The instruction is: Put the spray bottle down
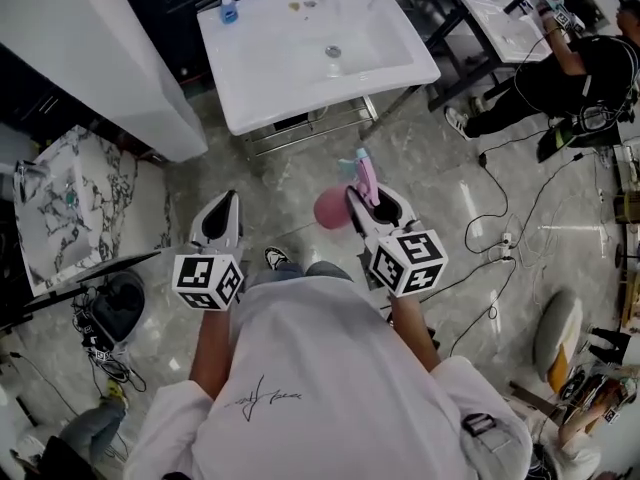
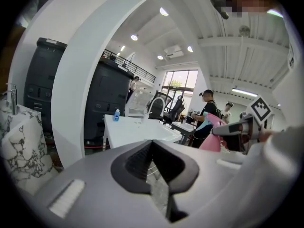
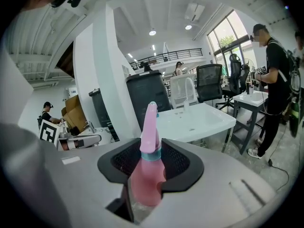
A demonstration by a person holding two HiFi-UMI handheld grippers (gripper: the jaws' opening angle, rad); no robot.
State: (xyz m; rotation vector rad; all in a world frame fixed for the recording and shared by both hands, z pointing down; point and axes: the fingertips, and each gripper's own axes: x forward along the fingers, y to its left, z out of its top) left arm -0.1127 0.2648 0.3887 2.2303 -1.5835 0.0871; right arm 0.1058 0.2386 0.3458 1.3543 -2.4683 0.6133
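Observation:
My right gripper (image 1: 366, 196) is shut on a pink spray bottle (image 1: 332, 209) with a teal collar, held in the air above the floor in front of the white basin (image 1: 270, 78). In the right gripper view the spray bottle (image 3: 148, 175) stands upright between the black pads (image 3: 178, 163), nozzle up. My left gripper (image 1: 220, 216) hangs level with it on the left, shut, nothing in it (image 2: 152, 148). The left gripper view shows the spray bottle (image 2: 211, 139) off to the right.
A small blue bottle (image 1: 229, 9) stands at the basin's back left corner. A marble-patterned basin (image 1: 70, 198) is at the left, a white pillar (image 1: 100, 48) behind it. Another basin (image 1: 505, 28) and a person in black (image 1: 570, 68) are at the right; cables (image 1: 500, 238) cross the floor.

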